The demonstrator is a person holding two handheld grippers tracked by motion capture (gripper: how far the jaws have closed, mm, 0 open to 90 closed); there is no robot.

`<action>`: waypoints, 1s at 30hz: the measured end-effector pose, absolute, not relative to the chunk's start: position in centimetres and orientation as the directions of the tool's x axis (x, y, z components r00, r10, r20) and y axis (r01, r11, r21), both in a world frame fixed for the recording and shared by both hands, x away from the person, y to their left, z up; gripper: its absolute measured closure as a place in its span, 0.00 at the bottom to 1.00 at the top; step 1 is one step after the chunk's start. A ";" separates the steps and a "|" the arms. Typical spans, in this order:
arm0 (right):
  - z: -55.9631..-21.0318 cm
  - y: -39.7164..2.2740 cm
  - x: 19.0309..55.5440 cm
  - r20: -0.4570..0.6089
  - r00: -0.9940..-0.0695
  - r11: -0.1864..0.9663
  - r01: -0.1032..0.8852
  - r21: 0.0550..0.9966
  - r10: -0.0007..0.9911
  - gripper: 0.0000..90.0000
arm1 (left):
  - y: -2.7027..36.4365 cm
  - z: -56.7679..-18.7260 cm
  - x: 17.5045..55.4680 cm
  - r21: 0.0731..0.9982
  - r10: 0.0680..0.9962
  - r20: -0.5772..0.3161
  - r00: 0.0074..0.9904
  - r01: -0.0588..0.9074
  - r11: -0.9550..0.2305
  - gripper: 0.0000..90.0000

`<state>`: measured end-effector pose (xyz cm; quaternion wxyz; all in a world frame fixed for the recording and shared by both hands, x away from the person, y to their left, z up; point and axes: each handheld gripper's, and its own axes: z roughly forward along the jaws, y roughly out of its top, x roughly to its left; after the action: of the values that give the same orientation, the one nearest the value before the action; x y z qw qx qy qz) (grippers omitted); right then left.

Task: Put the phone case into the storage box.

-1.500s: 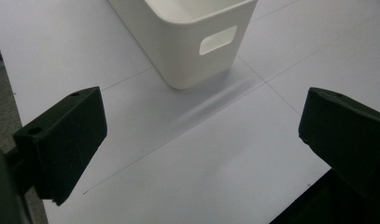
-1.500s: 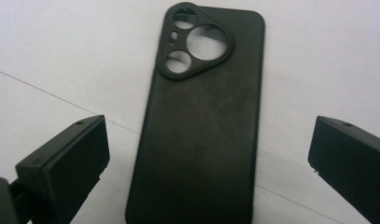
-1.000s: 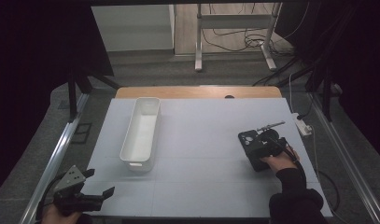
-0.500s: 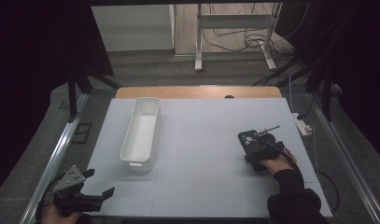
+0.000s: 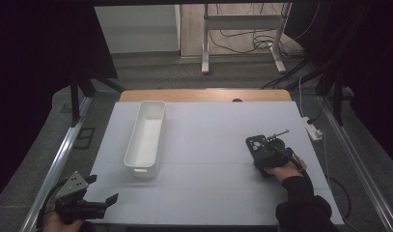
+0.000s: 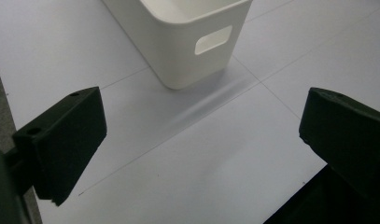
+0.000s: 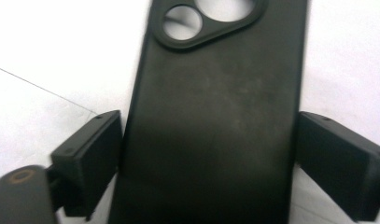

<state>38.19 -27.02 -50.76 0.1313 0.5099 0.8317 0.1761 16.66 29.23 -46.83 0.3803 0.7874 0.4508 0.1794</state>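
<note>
A black phone case (image 5: 258,145) is lying flat on the white table (image 5: 208,145), near its right edge and about midway between the far and near edges. It is being straddled by the right gripper (image 5: 267,155), which is being held in a hand (image 5: 285,170) reaching in from the near right. In the right gripper view the phone case (image 7: 215,116) is seen lengthwise between the two black jaws, its camera cutout pointing away; the jaws have just been closing on its long sides, and whether the pads are already pressing cannot be told. The left gripper (image 5: 95,209) is being held at the near left corner of the table, its jaws spread wide with nothing between them. A white bin (image 5: 147,137) is standing on the left half of the table, well apart from the phone case.
</note>
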 end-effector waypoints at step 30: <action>-48.4 -27.4 36.4 0.033 -0.500 0.404 0.735 0.545 0.865 0.16 | 28.5 -46.6 17.1 0.749 0.838 -0.067 0.542 0.582 -0.317 0.00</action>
<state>36.45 -27.40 -48.35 0.1282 0.4833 0.8279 0.2543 17.13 28.51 -46.56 0.3759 0.7934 0.4476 0.1699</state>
